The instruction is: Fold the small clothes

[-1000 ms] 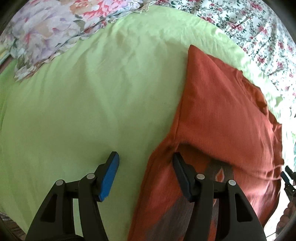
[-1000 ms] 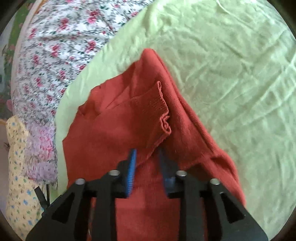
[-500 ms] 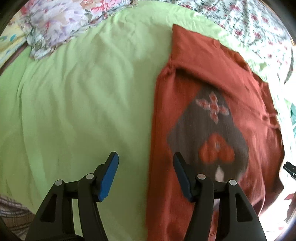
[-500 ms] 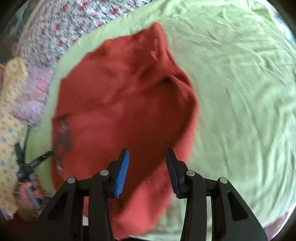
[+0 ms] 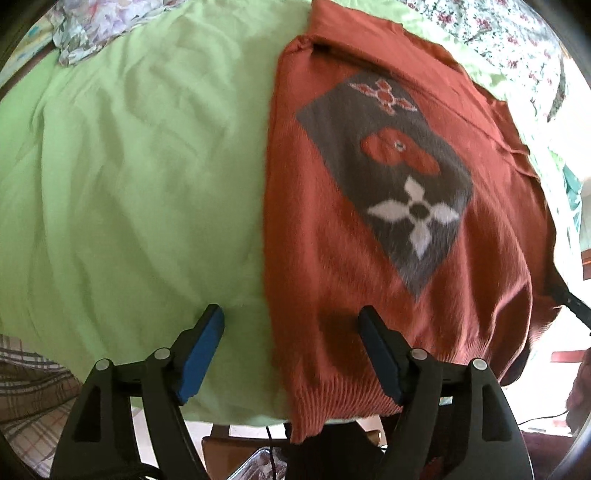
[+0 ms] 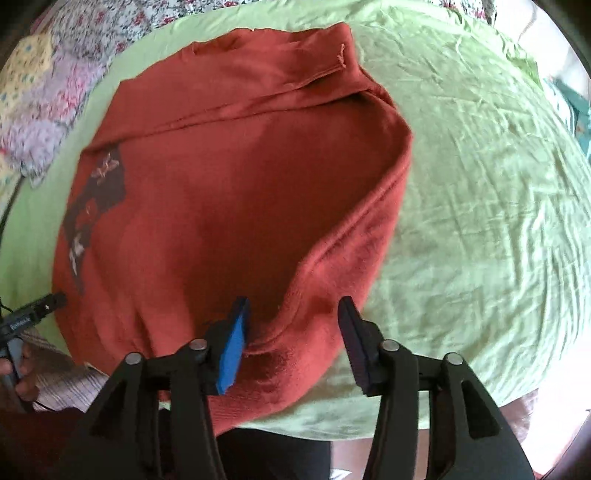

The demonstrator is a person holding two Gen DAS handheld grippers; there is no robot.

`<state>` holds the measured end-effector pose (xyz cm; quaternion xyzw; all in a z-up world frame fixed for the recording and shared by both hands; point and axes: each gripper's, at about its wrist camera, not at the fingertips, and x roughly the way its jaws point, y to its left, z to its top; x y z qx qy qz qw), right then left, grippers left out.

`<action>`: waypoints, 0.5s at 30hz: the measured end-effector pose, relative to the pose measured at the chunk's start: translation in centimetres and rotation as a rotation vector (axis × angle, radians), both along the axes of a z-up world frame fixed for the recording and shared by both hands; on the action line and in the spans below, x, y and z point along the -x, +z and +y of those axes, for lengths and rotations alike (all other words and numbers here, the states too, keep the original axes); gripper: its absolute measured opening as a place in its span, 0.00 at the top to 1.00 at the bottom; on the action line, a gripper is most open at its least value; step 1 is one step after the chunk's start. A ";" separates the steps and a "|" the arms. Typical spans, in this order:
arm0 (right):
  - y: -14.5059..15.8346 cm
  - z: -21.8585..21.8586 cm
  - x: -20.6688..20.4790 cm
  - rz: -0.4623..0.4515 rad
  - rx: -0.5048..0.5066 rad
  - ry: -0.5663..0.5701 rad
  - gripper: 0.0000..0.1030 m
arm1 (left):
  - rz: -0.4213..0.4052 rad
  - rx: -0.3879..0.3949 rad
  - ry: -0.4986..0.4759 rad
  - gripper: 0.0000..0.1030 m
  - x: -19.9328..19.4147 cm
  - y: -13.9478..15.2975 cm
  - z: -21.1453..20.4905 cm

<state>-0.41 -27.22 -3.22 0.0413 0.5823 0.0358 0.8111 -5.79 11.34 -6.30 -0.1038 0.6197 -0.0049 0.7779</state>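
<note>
The rust-red knit sweater (image 5: 369,295) lies on the green bedsheet (image 5: 129,184) at the bed's near edge, ribbed hem hanging over, its patterned panel (image 5: 388,177) up. One long side is rolled inward and a layer at the collar end is turned back, so folding looks begun but unfinished. Left claw (image 5: 290,354) has just been opening, straddling the sweater's edge, released. Right claw (image 6: 291,343), released, hovers astride the rolled side, pads not pressing.

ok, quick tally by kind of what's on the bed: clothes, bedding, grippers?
Garments: 1, the rust-red sweater, grey patterned panel on it.
Sheets: 1, the green sheet under it.
Floral bedding at the far edge: at least 2 pieces, floral quilt and floral pillow.
Grippers: 2, left gripper and right gripper.
Total: 6
</note>
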 end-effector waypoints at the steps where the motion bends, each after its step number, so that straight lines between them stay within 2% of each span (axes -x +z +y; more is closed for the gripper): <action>1: 0.3 -0.4 0.4 -0.005 0.019 -0.001 0.88 | 0.006 0.007 0.004 0.27 0.4 -0.1 0.2; 5: 1.1 -4.4 2.6 -0.016 0.032 -0.068 0.92 | 0.015 0.044 0.020 0.27 1.6 -0.7 1.1; 8: 0.5 -7.3 3.7 -0.004 -0.073 -0.134 0.92 | 0.012 0.079 0.026 0.24 1.7 -0.9 1.5; 10: -0.5 -9.1 4.4 0.017 -0.194 -0.195 0.92 | 0.016 0.112 0.023 0.21 1.8 -1.1 1.8; 12: -1.3 -10.2 4.9 0.037 -0.270 -0.261 0.90 | 0.020 0.129 0.015 0.20 1.8 -1.2 1.9; 15: -1.8 -10.5 5.3 0.046 -0.309 -0.302 0.85 | 0.017 0.112 -0.021 0.21 1.4 -1.3 1.1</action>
